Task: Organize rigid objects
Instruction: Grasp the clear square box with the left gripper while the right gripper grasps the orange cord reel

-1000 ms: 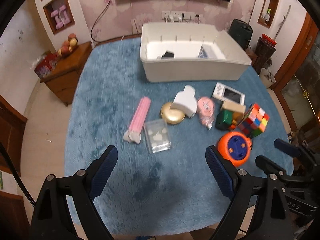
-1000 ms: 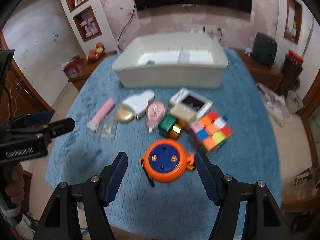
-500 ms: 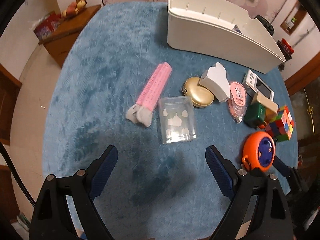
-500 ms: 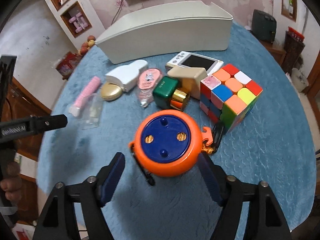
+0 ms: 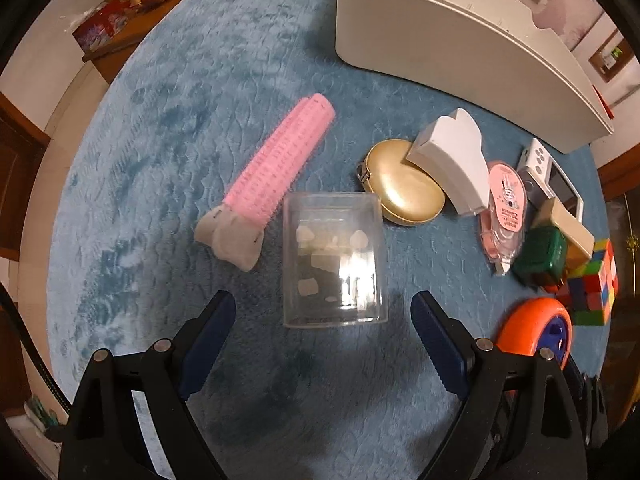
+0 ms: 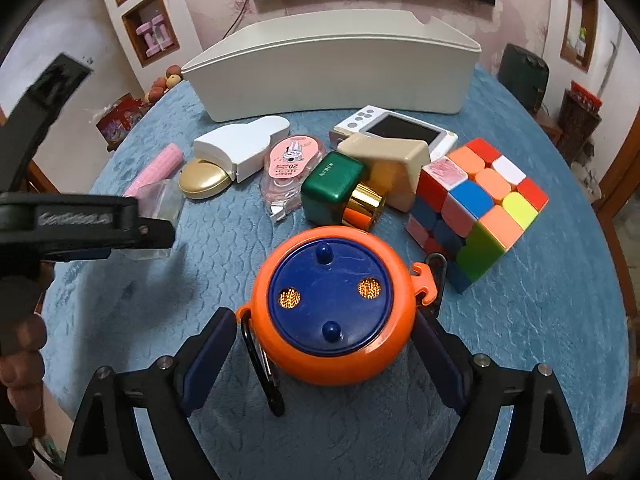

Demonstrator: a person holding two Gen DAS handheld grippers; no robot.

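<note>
White storage bin (image 6: 332, 76) stood far ahead of both tools on the blue-covered bench (image 5: 168, 128). Right tool (image 6: 320, 344) spread, orange round case (image 6: 332, 312) between its fingers. Left tool (image 5: 324, 324) spread, clear plastic box (image 5: 334, 258) just ahead.

left gripper (image 5: 323, 322): black plastic frame is showing, with two arms spreading out like a V.
left fingers (image 5: 208, 336): dark blue ridged pads are sitting on the inner faces of the jaws.
left screws: small round silver ones are shining on each arm, just behind the pads.
left cable: a thin black one is curving down the outer side of the left jaw.
right gripper (image 6: 322, 354): the same black frame, blue pads and silver screws are showing.
marking: blurred white letters are showing on the left gripper's black side, seen from the right wrist.
hand (image 6: 18, 354): bare brownish skin is showing, with curled fingers.
</note>
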